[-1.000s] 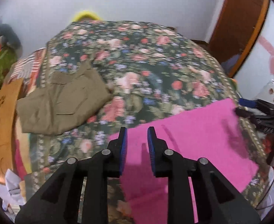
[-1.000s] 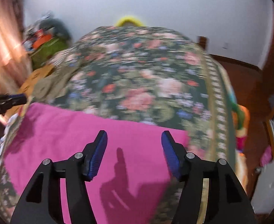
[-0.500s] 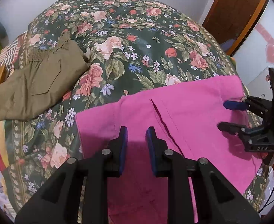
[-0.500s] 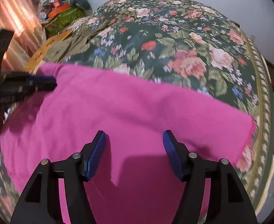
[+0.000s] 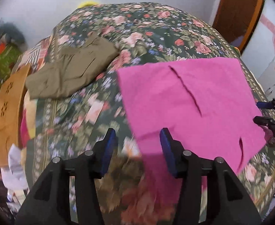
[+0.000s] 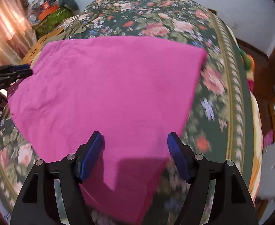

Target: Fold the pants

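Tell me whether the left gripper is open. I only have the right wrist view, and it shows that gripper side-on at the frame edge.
Observer: Open. In the left wrist view, the left gripper has its jaws wide apart with nothing clamped.
Operator: Where is it relative to the pants?
Observer: At the near left corner of the pink pants. The cloth edge runs between the fingers.
Operator: Anything else on that side?
Observer: Olive pants lie folded on the bed, further left and apart from the pink pair.
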Demonstrator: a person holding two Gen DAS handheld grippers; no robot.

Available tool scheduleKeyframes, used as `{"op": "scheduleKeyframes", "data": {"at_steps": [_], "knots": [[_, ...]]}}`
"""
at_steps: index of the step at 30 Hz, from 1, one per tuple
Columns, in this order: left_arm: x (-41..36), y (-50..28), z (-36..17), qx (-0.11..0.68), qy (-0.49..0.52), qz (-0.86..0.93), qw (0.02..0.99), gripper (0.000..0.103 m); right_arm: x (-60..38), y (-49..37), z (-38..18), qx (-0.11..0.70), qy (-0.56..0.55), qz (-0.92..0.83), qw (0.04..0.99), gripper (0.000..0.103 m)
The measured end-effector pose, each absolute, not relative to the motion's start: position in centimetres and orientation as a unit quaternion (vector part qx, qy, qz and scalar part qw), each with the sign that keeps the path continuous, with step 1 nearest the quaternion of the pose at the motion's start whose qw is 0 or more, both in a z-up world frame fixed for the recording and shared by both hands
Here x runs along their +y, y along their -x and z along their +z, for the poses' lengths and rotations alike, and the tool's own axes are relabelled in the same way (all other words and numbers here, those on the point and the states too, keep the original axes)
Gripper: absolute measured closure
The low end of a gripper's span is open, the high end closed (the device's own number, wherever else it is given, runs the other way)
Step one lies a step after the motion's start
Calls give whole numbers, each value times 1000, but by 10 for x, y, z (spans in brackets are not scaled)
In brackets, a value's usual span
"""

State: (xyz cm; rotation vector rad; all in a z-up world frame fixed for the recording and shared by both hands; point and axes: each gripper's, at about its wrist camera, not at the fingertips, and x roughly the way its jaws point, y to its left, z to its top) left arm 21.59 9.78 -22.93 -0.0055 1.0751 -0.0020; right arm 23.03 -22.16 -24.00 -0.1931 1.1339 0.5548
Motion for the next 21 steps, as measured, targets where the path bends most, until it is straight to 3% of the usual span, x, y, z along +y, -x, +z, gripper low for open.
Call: {"op": "scheduleKeyframes", "data": {"at_steps": [7,12,21], "knots": [[121,-176,-206,505,60,30,860,52,-230,-204,-221,527,102,233,811,34],[123,-153,-184,479,124,28,869,28,-221,-185,-189,484,90,251,833,34],[72,-146,-212,529,198,-42,824,26,-180,-178,-188,452,62,289,842,34]]}}
